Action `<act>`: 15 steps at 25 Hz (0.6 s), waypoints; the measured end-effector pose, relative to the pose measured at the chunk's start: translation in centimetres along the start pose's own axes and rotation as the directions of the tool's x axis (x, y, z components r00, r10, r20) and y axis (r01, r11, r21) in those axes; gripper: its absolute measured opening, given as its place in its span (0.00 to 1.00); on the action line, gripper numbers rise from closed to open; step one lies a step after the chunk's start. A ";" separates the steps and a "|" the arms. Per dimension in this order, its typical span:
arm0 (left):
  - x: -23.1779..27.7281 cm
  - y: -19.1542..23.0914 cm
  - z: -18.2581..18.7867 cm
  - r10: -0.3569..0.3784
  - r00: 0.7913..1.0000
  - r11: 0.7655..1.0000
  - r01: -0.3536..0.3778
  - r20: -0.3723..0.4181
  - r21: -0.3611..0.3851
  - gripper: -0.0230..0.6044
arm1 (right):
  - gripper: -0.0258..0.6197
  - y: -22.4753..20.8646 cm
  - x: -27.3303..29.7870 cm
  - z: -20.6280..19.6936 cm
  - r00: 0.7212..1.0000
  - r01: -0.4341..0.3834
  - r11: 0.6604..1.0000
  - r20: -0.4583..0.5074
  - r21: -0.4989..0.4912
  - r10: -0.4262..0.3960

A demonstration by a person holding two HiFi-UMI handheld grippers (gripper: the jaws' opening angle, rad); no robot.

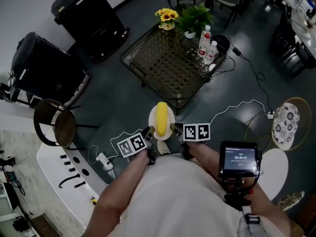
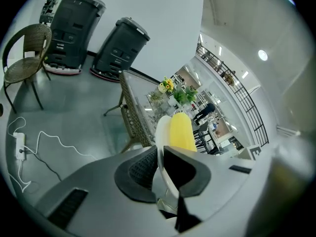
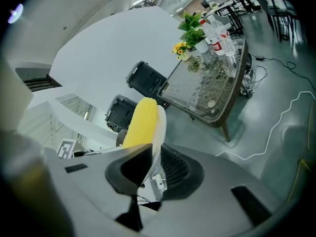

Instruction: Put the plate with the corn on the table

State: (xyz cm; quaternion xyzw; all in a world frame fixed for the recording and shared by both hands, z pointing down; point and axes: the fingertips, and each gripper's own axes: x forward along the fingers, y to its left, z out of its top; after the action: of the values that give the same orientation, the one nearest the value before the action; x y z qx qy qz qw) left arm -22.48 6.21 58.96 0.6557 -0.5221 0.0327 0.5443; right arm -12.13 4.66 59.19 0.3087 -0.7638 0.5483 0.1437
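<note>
The left tool (image 1: 149, 131) and the right tool (image 1: 174, 129) each pinch an opposite edge of the white plate (image 1: 169, 117). In the left gripper view and the right gripper view alike, the jaws are closed on the plate's thin rim, with the rim running up between the pads. The yellow corn (image 1: 161, 116) lies lengthwise along the middle of the plate, pointing away from the person. The plate is held level between the two tools in front of the person, in the air above the dark floor (image 1: 118, 98). It is just short of the near corner of the glass-topped wicker table (image 1: 158, 65) and is not resting on it. At the table's far end stand a pot of sunflowers (image 1: 167, 17), a green plant (image 1: 194, 18) and some water bottles (image 1: 205, 42).
</note>
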 end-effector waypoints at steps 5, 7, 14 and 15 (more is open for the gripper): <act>0.3 1.8 2.3 -0.012 0.999 0.999 0.014 -0.039 0.043 0.11 | 0.12 0.9 2.4 0.5 0.999 0.026 0.999 0.031 0.024 -0.027; 0.5 2.1 3.2 -0.028 0.998 0.998 0.031 -0.054 0.055 0.11 | 0.12 1.1 2.9 0.9 0.998 0.039 0.998 0.045 0.039 -0.041; 1.6 2.5 4.9 -0.080 0.991 0.993 0.089 -0.103 0.079 0.11 | 0.12 1.3 3.8 1.9 0.989 0.082 0.993 0.113 0.080 -0.091; 1.7 2.5 5.1 -0.088 0.990 0.992 0.097 -0.108 0.080 0.11 | 0.12 1.4 3.9 2.0 0.988 0.086 0.993 0.122 0.082 -0.095</act>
State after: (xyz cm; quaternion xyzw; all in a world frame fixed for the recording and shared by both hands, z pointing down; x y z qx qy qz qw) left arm -26.24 1.65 59.63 0.6993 -0.4601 0.0637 0.5433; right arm -15.76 1.91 59.63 0.3821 -0.7351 0.5494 0.1083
